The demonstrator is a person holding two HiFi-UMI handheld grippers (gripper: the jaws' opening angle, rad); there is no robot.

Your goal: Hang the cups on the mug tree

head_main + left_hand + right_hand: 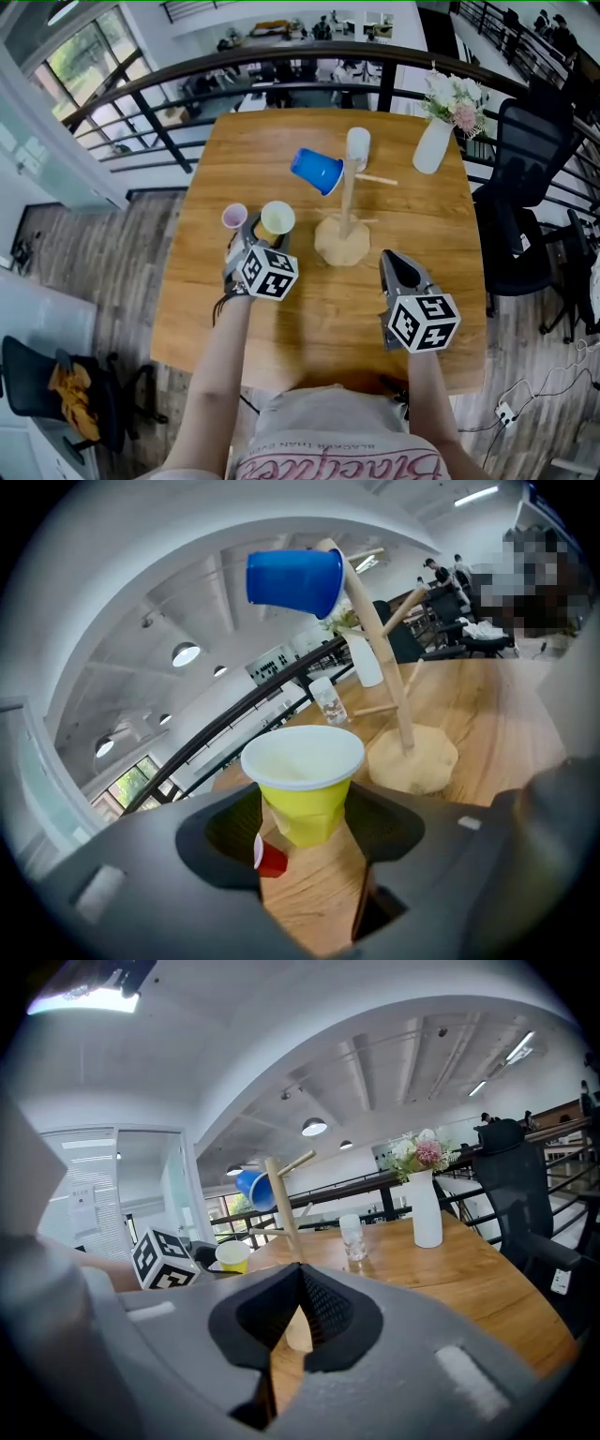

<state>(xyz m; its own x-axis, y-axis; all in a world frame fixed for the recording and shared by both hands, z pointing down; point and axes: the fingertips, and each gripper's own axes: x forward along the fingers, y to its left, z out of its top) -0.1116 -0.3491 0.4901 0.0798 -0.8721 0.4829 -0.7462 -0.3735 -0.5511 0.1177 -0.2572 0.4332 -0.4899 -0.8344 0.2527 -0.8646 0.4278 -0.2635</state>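
Note:
The wooden mug tree [343, 234] stands mid-table, with a blue cup [316, 171] hung on an upper peg. In the left gripper view the same tree [405, 742] and blue cup [292, 578] rise beyond the jaws. My left gripper [267, 231] is shut on a yellow cup [277, 218], left of the tree's base. That cup [305, 772] sits upright between the pads [225, 832], its sides dented. A pink cup [234, 217] stands just left of it. My right gripper [399, 264] is shut and empty, right of the base; its jaws [298, 1277] meet at the tips.
A clear cup [357, 146] stands behind the tree. A white vase of flowers [433, 142] is at the table's far right corner. A small red, white-rimmed thing [270, 857] lies on the table under the yellow cup. A black chair [525, 187] stands right of the table.

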